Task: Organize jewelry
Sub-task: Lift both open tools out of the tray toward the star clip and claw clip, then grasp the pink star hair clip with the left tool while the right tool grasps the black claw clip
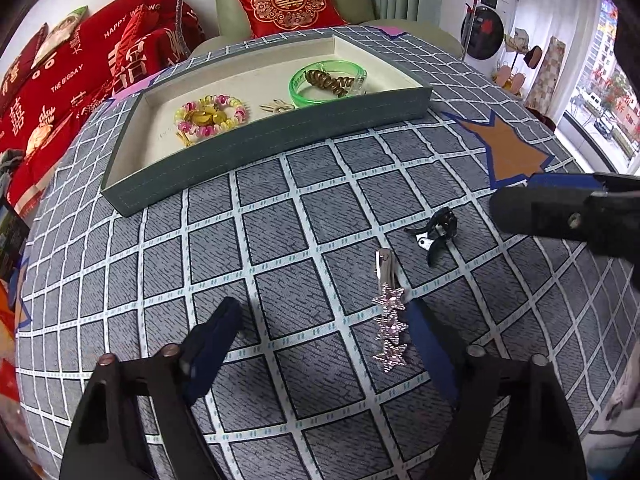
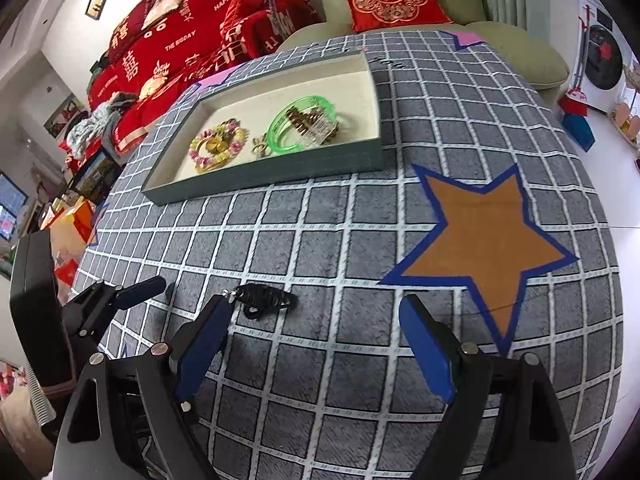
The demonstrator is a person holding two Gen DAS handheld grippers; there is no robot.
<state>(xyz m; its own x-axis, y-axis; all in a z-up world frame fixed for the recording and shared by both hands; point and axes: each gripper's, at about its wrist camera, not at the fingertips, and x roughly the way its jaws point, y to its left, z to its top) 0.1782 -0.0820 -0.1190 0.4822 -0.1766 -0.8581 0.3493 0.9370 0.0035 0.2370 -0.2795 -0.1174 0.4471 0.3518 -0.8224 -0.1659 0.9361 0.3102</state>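
Observation:
A pink star-studded hair clip [image 1: 390, 328] lies on the grey checked cloth between the fingers of my left gripper [image 1: 324, 316], close to the right finger. That gripper stands open and the pads do not press on the clip. A black hair claw [image 1: 438, 228] [image 2: 264, 298] lies just beyond it, beside the left fingertip of my right gripper [image 2: 314, 304], which is open and holds nothing. The grey tray [image 1: 260, 148] [image 2: 280, 168] further back holds a beaded bracelet [image 1: 210, 118], a green bangle [image 1: 326, 80] with a brown spiral tie, and a small gold clip [image 1: 276, 107].
An orange star [image 2: 480, 236] with a blue border is printed on the cloth to the right. Behind the table stand a green sofa with a red cushion [image 1: 286, 2] and red bedding [image 1: 80, 64]. The left gripper's fingers [image 2: 136, 286] show at the right wrist view's left edge.

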